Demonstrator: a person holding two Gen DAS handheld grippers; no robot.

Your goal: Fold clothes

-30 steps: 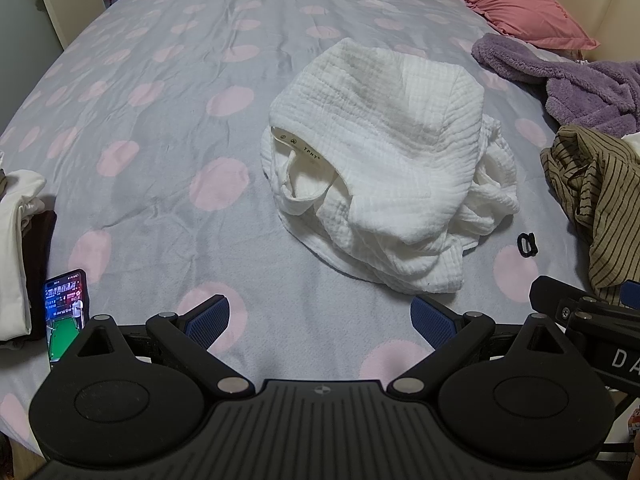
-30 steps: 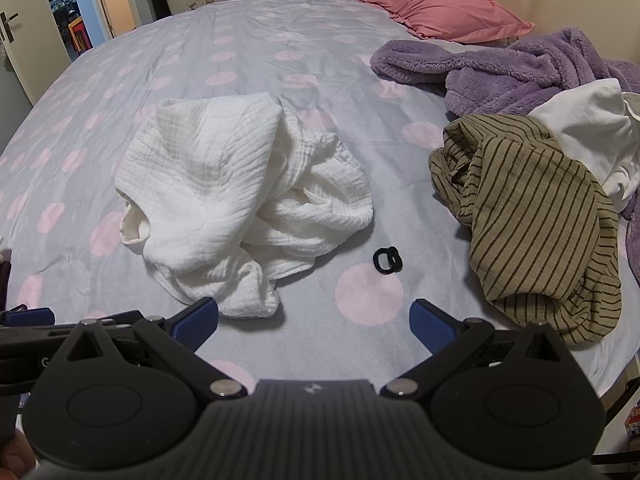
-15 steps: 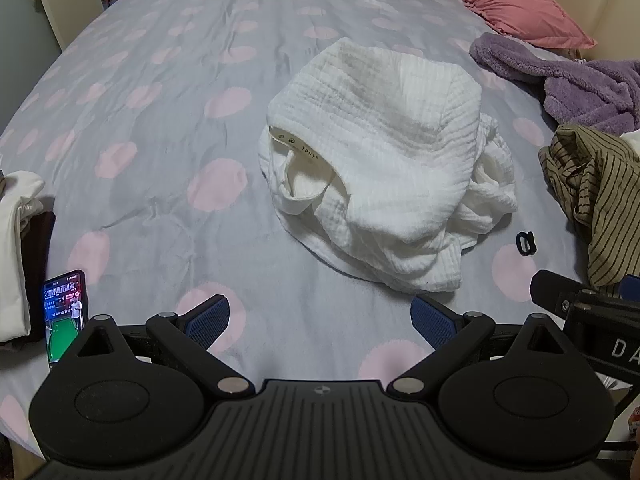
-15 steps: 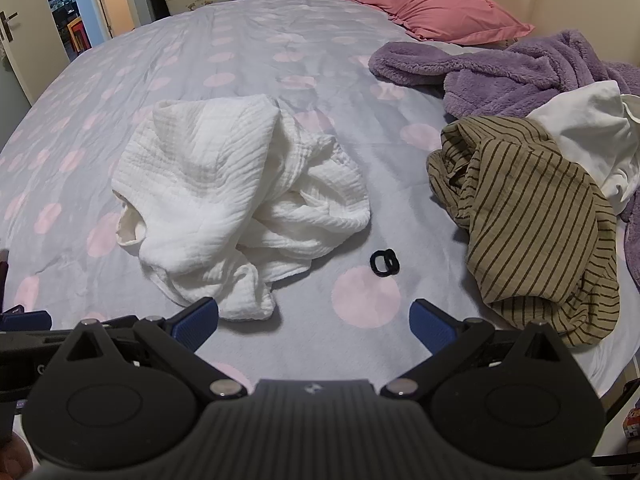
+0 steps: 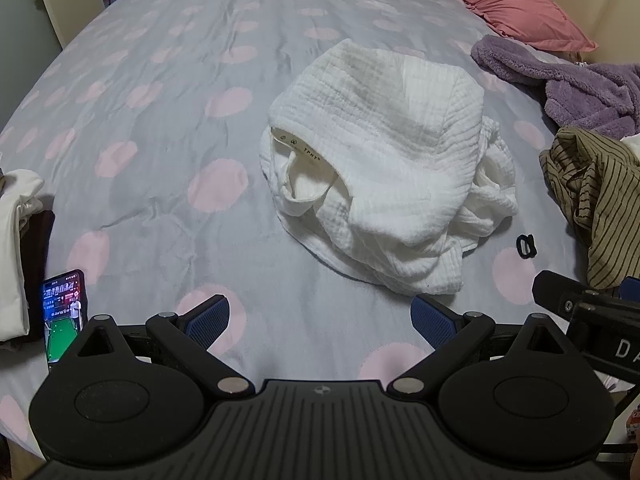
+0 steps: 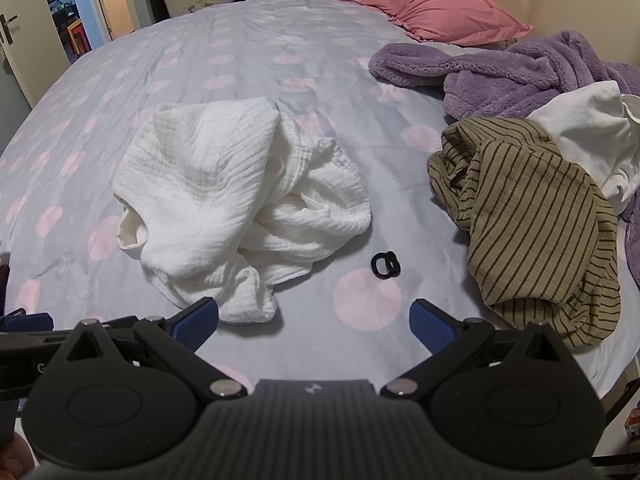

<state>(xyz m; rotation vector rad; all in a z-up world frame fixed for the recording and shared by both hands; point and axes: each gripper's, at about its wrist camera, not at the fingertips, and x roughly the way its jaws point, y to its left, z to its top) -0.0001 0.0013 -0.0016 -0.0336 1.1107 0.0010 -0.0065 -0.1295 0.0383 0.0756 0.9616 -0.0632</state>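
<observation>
A crumpled white crinkle-cotton garment [image 5: 384,168] [image 6: 236,204] lies in a heap in the middle of the bed, its neck label turned up toward the left wrist view. My left gripper [image 5: 320,318] hovers open just short of the heap's near edge, nothing between its blue pads. My right gripper [image 6: 314,318] is also open and empty, with its left fingertip beside the heap's nearest fold. To the right lies an olive striped shirt [image 6: 532,224] [image 5: 596,196], with a white garment [image 6: 592,136] and a purple fleece robe [image 6: 520,68] [image 5: 568,84] behind it.
The grey bedspread [image 5: 160,128] has pink dots. A black hair tie [image 6: 385,265] [image 5: 526,245] lies right of the heap. A lit phone [image 5: 64,312] and folded clothes [image 5: 16,248] sit at the left edge. A pink pillow [image 6: 436,8] [image 5: 516,12] rests by the headboard.
Both grippers have eased slightly forward toward the white heap. Nothing on the bed has moved, and both stay open.
</observation>
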